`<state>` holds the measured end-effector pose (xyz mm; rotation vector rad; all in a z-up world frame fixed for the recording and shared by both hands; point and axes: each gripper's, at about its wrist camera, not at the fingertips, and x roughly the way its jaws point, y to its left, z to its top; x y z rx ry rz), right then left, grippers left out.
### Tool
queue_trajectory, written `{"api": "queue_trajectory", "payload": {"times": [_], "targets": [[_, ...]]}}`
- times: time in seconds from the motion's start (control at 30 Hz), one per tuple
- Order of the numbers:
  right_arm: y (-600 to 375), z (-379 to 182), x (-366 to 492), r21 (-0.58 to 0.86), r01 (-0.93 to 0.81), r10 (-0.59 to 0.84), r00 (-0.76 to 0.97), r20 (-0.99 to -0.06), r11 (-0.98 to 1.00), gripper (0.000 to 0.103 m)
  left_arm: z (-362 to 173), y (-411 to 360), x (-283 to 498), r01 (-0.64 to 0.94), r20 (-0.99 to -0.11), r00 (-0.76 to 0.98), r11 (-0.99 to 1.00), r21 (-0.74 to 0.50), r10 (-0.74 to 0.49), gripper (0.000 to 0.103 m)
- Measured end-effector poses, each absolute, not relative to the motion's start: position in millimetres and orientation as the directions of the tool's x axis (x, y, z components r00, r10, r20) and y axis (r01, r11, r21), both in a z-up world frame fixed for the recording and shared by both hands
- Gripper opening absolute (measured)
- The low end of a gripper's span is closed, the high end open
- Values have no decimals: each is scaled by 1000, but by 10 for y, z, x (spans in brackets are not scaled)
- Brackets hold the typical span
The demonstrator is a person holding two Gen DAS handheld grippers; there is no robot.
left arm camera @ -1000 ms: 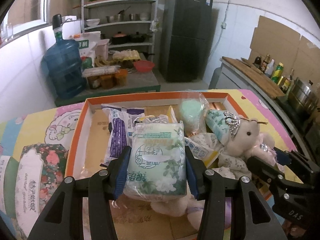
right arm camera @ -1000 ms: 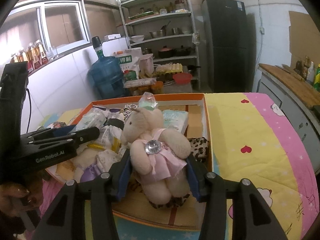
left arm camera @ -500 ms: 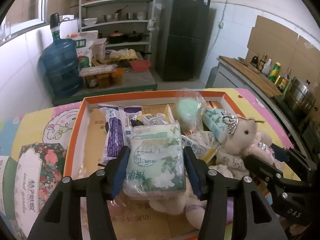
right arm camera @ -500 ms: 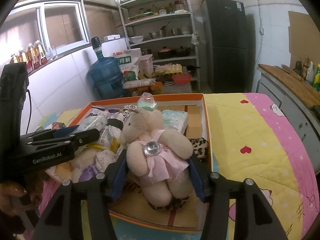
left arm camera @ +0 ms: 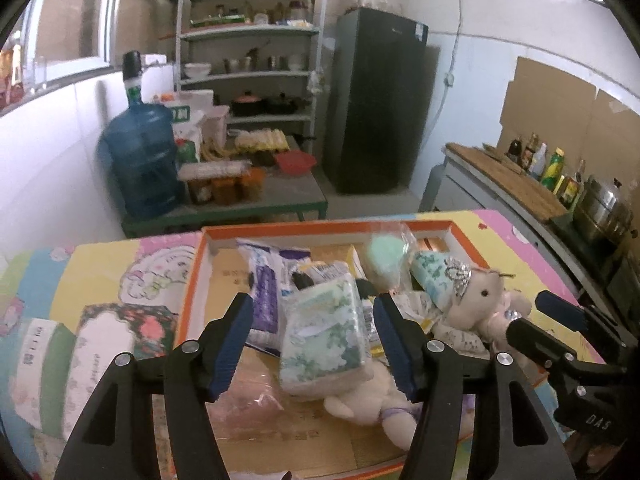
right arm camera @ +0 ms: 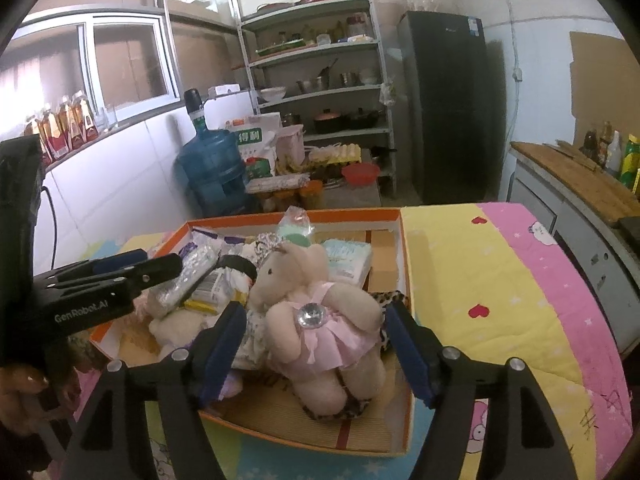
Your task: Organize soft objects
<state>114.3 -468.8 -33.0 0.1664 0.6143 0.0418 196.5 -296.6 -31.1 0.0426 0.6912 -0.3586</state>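
An orange-rimmed cardboard box (left arm camera: 192, 276) on the table holds several soft things. In the left wrist view my left gripper (left arm camera: 314, 344) is open. A green floral tissue pack (left arm camera: 324, 332) lies loose between its blue pads, tilted on a cream plush toy (left arm camera: 360, 400). In the right wrist view my right gripper (right arm camera: 314, 350) is open around a beige plush bear in a pink dress (right arm camera: 320, 320), which sits in the box (right arm camera: 404, 264). The bear's crowned head shows in the left wrist view (left arm camera: 476, 296). The left gripper shows at left in the right wrist view (right arm camera: 120, 272).
The box also holds a purple-and-white pack (left arm camera: 264, 280), a green puff in plastic (left arm camera: 386, 254) and a pale blue pack (right arm camera: 346, 258). A bright printed cloth (right arm camera: 500, 280) covers the table. A blue water jug (left arm camera: 140, 160), shelves and a dark fridge (left arm camera: 376, 100) stand behind.
Both grippers have opened. The left let go of the tissue pack, which now lies tilted in the box. The right let go of the bear, and both views pulled back a little.
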Motion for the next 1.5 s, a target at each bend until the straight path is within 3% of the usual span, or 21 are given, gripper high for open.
{"api": "queue_trajectory", "payload": {"times": [0.2, 0.5, 1.17, 1.5], "targets": [[-4653, -207, 1038, 161, 22, 69, 841, -537, 987, 72, -198, -2786, 1773, 299, -575, 769, 952, -62, -280, 64], [-4407, -12, 853, 149, 5, 70, 867, -493, 989, 72, -164, -2371, 1568, 234, -564, 793, 970, -67, -230, 64], [-3405, 133, 399, 144, -101, 159, 861, -483, 984, 72, -75, -1381, 816, 110, -536, 835, 992, -57, -123, 64], [-2933, 187, 89, 117, -90, 135, 869, -476, 989, 72, 13, -1086, 327, 115, -502, 857, 993, -39, -119, 64]]}}
